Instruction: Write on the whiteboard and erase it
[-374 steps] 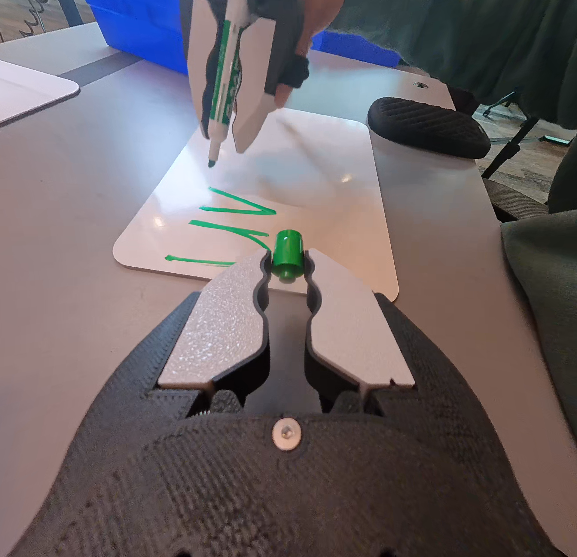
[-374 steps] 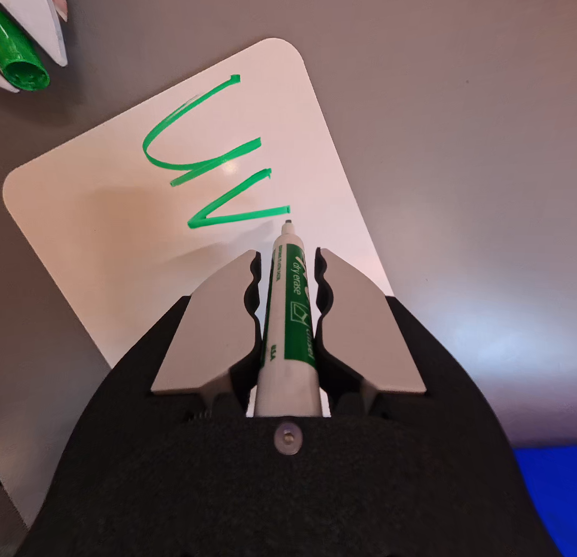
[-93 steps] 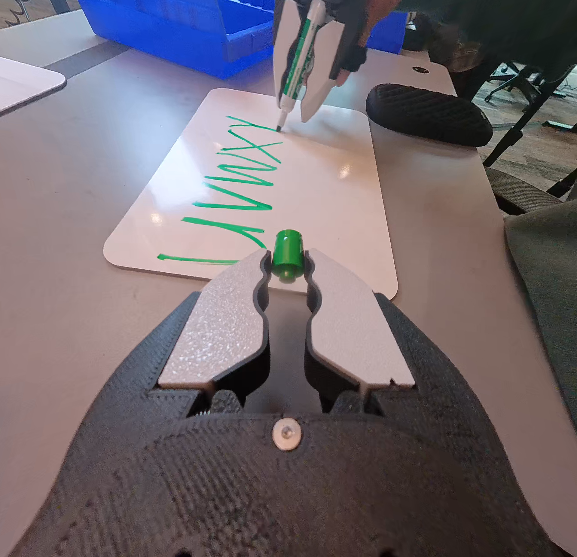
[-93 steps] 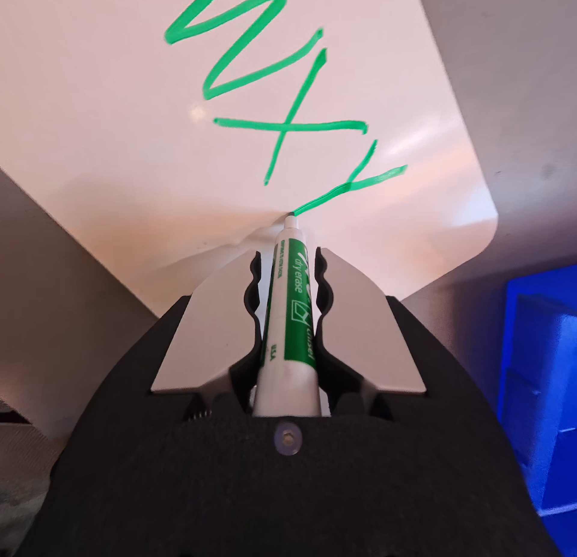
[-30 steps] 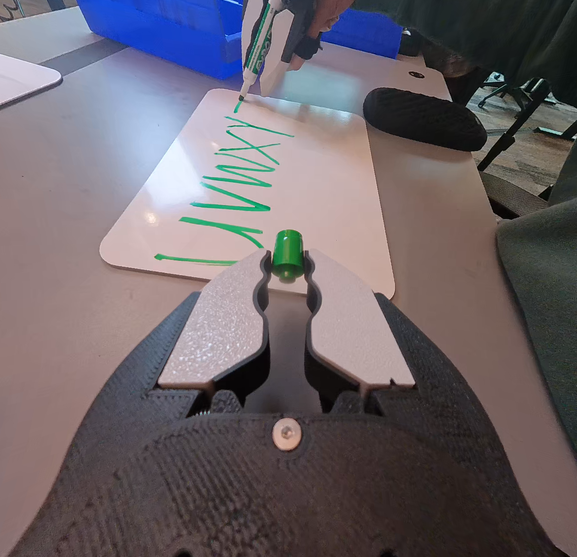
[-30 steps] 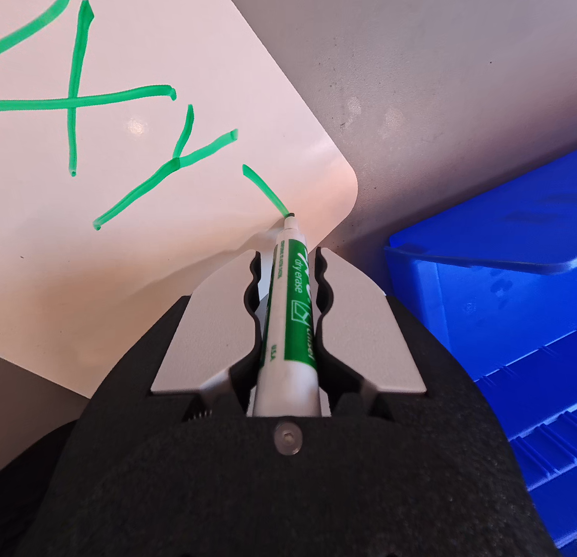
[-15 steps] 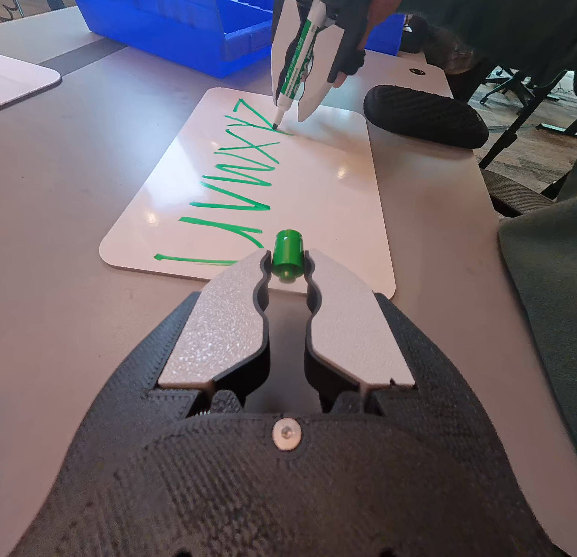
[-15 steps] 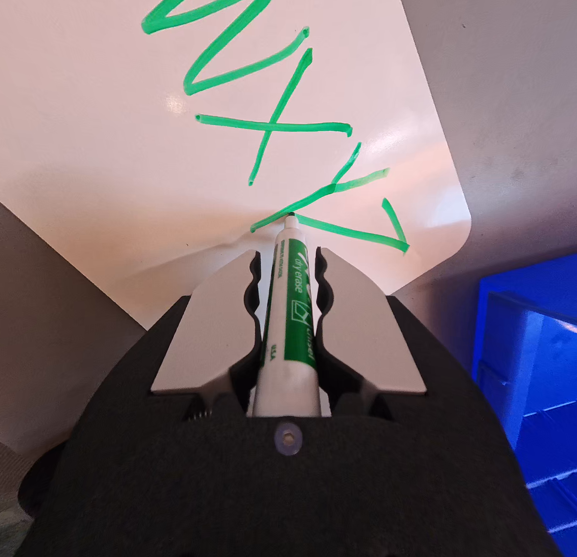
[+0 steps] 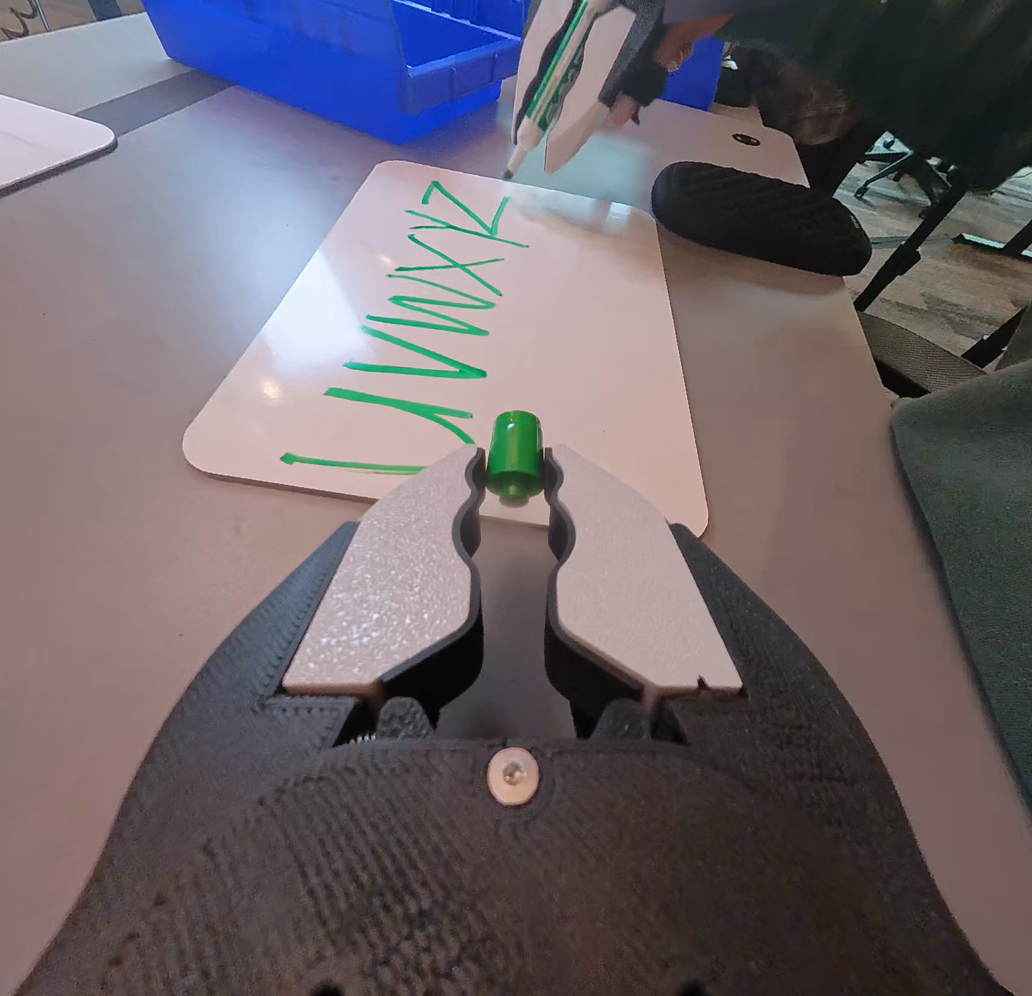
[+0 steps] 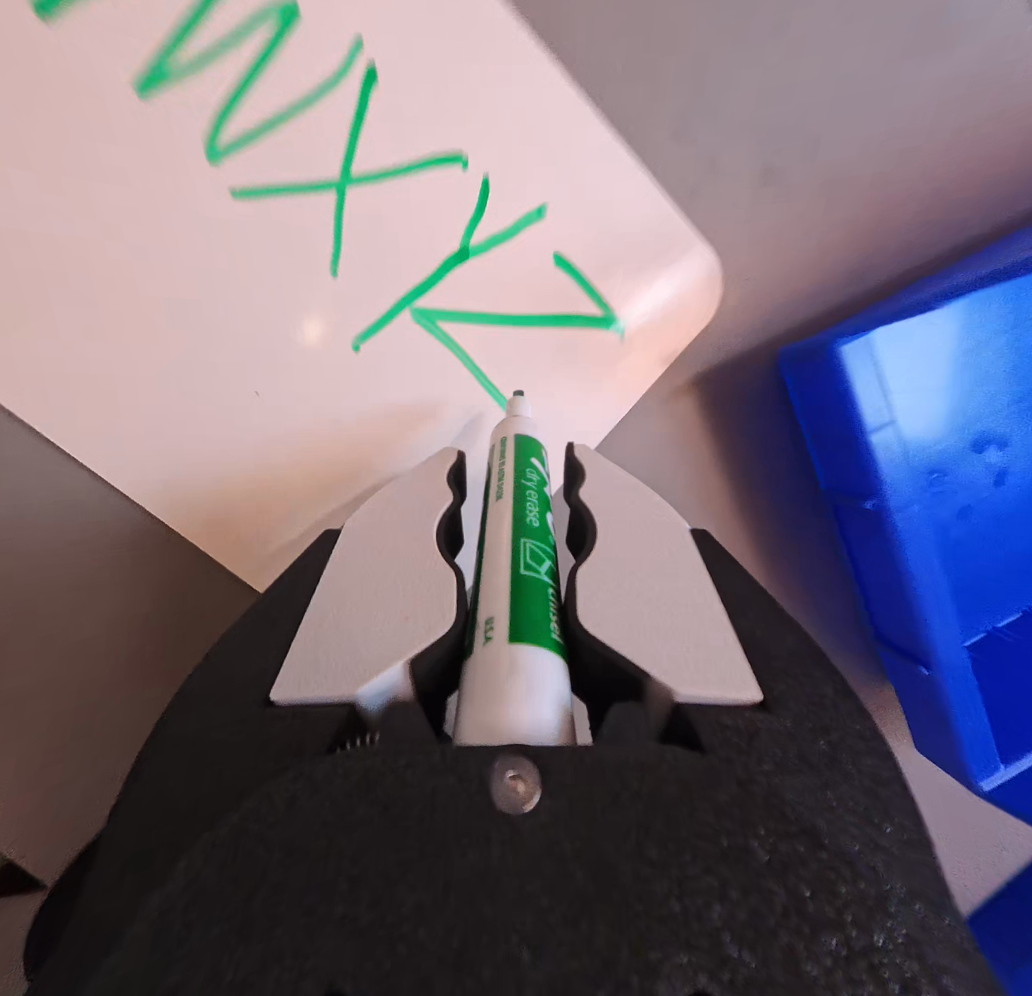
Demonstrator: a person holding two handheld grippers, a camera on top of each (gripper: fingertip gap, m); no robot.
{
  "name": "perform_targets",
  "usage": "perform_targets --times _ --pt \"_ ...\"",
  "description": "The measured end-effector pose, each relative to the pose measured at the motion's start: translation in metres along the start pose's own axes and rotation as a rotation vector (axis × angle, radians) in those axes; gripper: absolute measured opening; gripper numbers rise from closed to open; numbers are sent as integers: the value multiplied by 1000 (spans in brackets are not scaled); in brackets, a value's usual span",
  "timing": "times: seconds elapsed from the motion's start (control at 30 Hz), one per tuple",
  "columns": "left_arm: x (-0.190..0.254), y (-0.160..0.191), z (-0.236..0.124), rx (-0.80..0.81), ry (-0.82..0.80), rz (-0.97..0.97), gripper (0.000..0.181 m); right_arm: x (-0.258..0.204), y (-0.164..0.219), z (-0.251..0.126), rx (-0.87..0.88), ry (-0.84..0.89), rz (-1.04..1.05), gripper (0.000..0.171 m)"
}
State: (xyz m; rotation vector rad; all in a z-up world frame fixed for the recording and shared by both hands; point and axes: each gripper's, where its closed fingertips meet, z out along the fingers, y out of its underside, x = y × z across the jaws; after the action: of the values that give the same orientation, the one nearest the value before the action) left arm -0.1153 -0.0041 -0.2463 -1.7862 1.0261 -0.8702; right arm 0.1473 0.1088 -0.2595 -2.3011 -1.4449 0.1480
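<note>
My left gripper pinches the green cap; my right gripper clamps the marker over the whiteboard on the grey table, blue bin upper left.

Two wrist cameras, one shared whiteboard.
Your left view looks low along the board from its near end; your right looks steeply down, close, at its far corner.
</note>
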Motion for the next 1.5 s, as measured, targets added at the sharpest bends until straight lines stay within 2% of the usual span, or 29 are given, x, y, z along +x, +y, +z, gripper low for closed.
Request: perform_targets --times 0.13,0.3,0.47,0.6,0.77,0.9,1.13,1.33,1.5 --pt "3 -4 -2 24 -1 26 20 -1 -20 -27 248 7 54 34" --pt "11 -21 -6 106 -6 104 20 -40 -38 -46 564 -131 104 34" --pt "15 -39 -4 184 -11 140 20 -86 -56 -51 749 -241 77 34" --pt "33 -65 4 257 28 216 20 -132 -90 -64 863 -358 -12 34" --pt "60 -95 18 290 114 264 20 -175 -124 -79 936 -462 -122 34" --pt "67 -92 21 277 115 288 20 -189 -129 -88 964 -505 -136 34" --pt "82 -79 31 183 157 359 19 -212 -123 -65 849 -532 -160 33" --pt "86 -54 40 58 149 427 18 -223 -113 -53 831 -659 23 32" --pt "96 -54 41 66 191 416 18 -228 -107 -59 853 -663 72 32"
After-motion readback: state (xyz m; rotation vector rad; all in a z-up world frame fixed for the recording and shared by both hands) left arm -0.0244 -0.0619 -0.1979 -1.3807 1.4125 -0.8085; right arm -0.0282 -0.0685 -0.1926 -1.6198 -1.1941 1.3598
